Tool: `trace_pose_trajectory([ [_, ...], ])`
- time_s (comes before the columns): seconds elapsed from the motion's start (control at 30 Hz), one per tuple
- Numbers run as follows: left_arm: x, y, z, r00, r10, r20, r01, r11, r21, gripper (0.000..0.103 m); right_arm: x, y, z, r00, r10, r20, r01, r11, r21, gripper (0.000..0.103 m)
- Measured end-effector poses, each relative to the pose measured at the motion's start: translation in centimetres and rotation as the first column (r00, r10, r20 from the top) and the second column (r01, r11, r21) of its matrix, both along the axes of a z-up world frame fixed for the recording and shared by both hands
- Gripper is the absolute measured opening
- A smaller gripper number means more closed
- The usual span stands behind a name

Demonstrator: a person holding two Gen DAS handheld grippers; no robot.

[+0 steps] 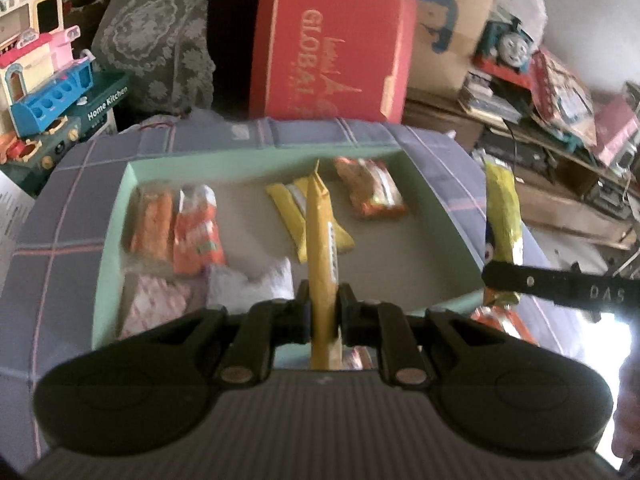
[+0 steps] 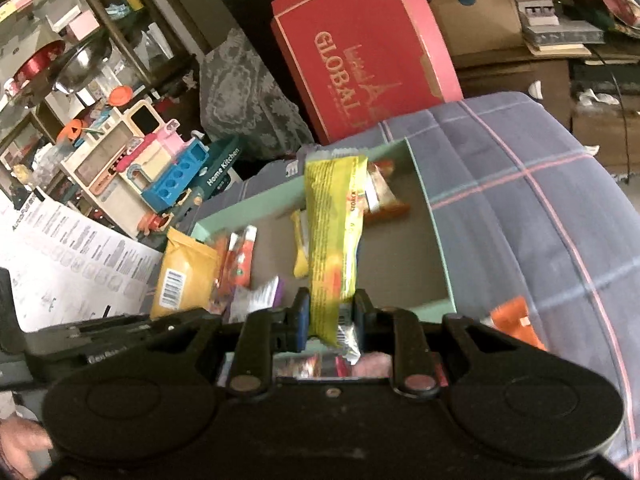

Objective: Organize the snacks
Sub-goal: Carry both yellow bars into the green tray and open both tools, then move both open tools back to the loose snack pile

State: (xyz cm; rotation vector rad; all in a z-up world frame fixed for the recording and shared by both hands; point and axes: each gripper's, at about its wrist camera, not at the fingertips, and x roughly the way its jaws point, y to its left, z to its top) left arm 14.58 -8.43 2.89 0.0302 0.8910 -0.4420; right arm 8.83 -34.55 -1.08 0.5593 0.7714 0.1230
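My left gripper point(image 1: 324, 312) is shut on an orange-yellow snack packet point(image 1: 322, 248), seen edge-on above the pale green tray point(image 1: 260, 156). In the tray lie two orange packets point(image 1: 198, 232) at the left, yellow packets point(image 1: 290, 208) in the middle, another orange packet point(image 1: 370, 192) at the back, and pink and white packets point(image 1: 156, 304) near the front. My right gripper point(image 2: 330, 316) is shut on a yellow-green snack bar point(image 2: 334, 240), held upright over the tray's near right part point(image 2: 436, 232). In the left wrist view that bar point(image 1: 502, 216) hangs at the tray's right edge.
The tray rests on a grey-blue plaid bedspread point(image 2: 520, 200). An orange packet point(image 2: 516, 324) lies on the cloth outside the tray's right corner. Behind stand a red box point(image 1: 328, 48), a patterned cushion point(image 1: 160, 48) and a toy kitchen point(image 1: 52, 80). A printed sheet point(image 2: 72, 248) lies at left.
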Motion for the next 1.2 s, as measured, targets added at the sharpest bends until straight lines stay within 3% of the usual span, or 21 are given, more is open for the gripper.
trace_pose_trajectory([
  [0.3, 8.5, -0.4, -2.0, 0.999, 0.041, -0.024, -0.04, 0.999, 0.033, 0.013, 6.2, 2.3, -1.9, 0.996, 0.054, -0.066, -0.057, 0.998, -0.039, 0.022],
  [0.63, 13.4, -1.1, -5.3, 0.996, 0.078, -0.054, -0.074, 0.995, 0.068, 0.014, 8.9, 3.2, -5.1, 0.982, 0.094, -0.161, -0.106, 0.992, -0.064, 0.024],
  [0.67, 13.5, -1.2, -5.5, 0.994, 0.094, -0.048, -0.09, 0.993, 0.077, 0.024, 8.9, 3.3, -5.1, 0.982, 0.096, -0.165, -0.108, 0.992, -0.071, 0.028],
  [0.7, 13.6, -1.2, -5.6, 0.994, 0.105, -0.043, -0.101, 0.991, 0.083, 0.047, 8.8, 3.3, -4.9, 0.982, 0.095, -0.165, -0.109, 0.991, -0.077, 0.034],
  [0.73, 13.5, -1.1, -5.6, 0.994, 0.107, -0.035, -0.104, 0.991, 0.083, 0.057, 8.8, 3.3, -4.8, 0.982, 0.092, -0.164, -0.106, 0.991, -0.076, 0.06],
  [0.77, 13.2, -1.2, -5.6, 0.994, 0.109, -0.019, -0.107, 0.99, 0.089, 0.074, 8.6, 3.2, -4.6, 0.985, 0.082, -0.153, -0.093, 0.993, -0.069, 0.091],
  [0.8, 12.9, -1.2, -5.6, 0.994, 0.112, -0.004, -0.111, 0.989, 0.102, 0.085, 8.4, 3.0, -4.3, 0.988, 0.072, -0.133, -0.081, 0.995, -0.063, 0.101],
  [0.9, 12.0, -1.4, -5.3, 0.994, 0.112, 0.011, -0.113, 0.987, 0.117, 0.098, 7.8, 2.7, -3.3, 0.992, 0.067, -0.104, -0.073, 0.995, -0.063, 0.103],
  [1.2, 7.6, -1.7, -4.1, 0.997, 0.078, -0.01, -0.076, 0.989, 0.124, 0.103, 5.3, 1.8, -1.9, 0.995, 0.039, -0.093, -0.041, 0.999, -0.027, 0.103],
])
